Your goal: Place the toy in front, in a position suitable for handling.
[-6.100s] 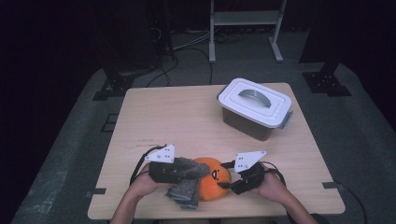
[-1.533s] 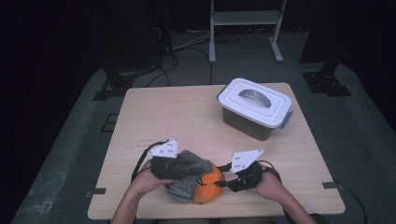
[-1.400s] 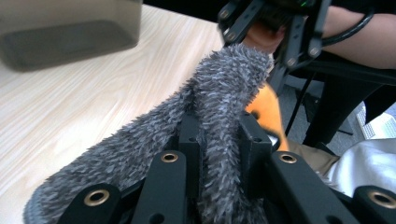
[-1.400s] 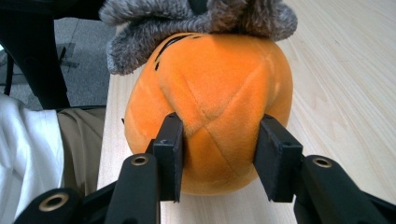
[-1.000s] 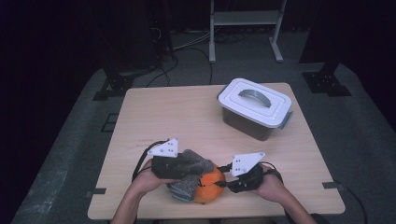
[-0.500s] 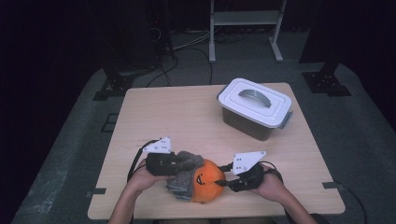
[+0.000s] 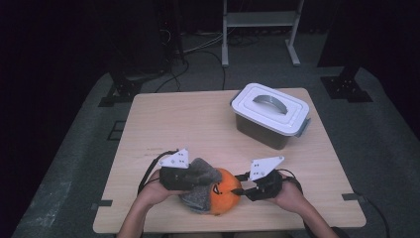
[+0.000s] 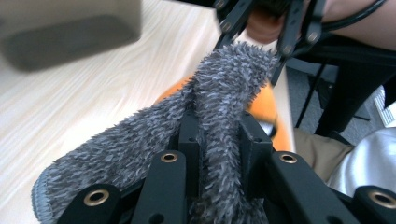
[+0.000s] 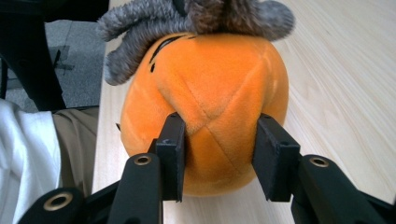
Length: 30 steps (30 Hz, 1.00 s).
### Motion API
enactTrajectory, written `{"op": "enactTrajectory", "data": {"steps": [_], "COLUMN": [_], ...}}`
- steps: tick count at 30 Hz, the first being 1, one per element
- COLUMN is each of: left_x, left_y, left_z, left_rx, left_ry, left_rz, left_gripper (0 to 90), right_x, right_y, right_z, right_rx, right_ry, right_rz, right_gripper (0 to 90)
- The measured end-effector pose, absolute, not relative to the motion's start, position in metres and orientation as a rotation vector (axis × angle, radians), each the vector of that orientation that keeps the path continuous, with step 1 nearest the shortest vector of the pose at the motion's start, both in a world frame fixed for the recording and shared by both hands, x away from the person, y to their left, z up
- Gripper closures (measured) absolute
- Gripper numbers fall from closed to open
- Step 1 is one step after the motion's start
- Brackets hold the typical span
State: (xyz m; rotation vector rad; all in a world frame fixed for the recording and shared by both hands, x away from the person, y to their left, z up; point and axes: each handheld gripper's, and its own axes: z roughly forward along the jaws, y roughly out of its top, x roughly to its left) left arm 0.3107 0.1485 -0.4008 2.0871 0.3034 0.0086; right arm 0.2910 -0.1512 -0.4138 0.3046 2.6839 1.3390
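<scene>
Left gripper [image 8: 217,140] clamped on a fold of grey fuzzy cloth [image 8: 140,149], right gripper [image 9: 217,156] pinching the orange plush ball [image 9: 205,93], cloth draped over the ball's far side, high view adds a white lidded box [image 7: 270,114] well beyond both grippers.

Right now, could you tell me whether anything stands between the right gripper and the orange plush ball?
Nothing does: the right gripper already presses its jaws into the orange plush ball. The grey fuzzy cloth, pinched by the left gripper, drapes its far side.
</scene>
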Motion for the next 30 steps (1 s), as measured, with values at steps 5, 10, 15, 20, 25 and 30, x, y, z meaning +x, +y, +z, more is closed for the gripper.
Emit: {"op": "enactTrajectory", "data": {"steps": [5,10,15,20,25,30], "left_x": [0.313,0.311,0.311,0.312,0.308,0.307], "left_y": [0.153,0.151,0.15,0.152,0.152,0.15], "left_z": [-0.406,-0.407,-0.409,-0.408,-0.402,-0.405], "left_rx": [2.063,2.074,2.07,2.072,2.065,2.088], "left_ry": [0.307,0.268,0.252,0.269,0.219,0.208], "left_rz": [-0.035,-0.052,-0.054,-0.038,-0.071,-0.092], "left_gripper": [74.6,73.9,74.1,74.5,74.7,74.7], "right_x": [0.299,0.299,0.301,0.299,0.301,0.304], "right_y": [-0.159,-0.165,-0.16,-0.153,-0.157,-0.16], "right_z": [-0.417,-0.415,-0.418,-0.419,-0.418,-0.42], "right_rx": [0.384,0.379,0.335,0.331,0.421,0.462], "right_ry": [2.706,2.659,2.669,2.667,2.653,2.666], "right_rz": [1.341,1.396,1.422,1.404,1.366,1.361], "right_gripper": [54.6,40.7,37.7,54.9,60.7,60.8]}}
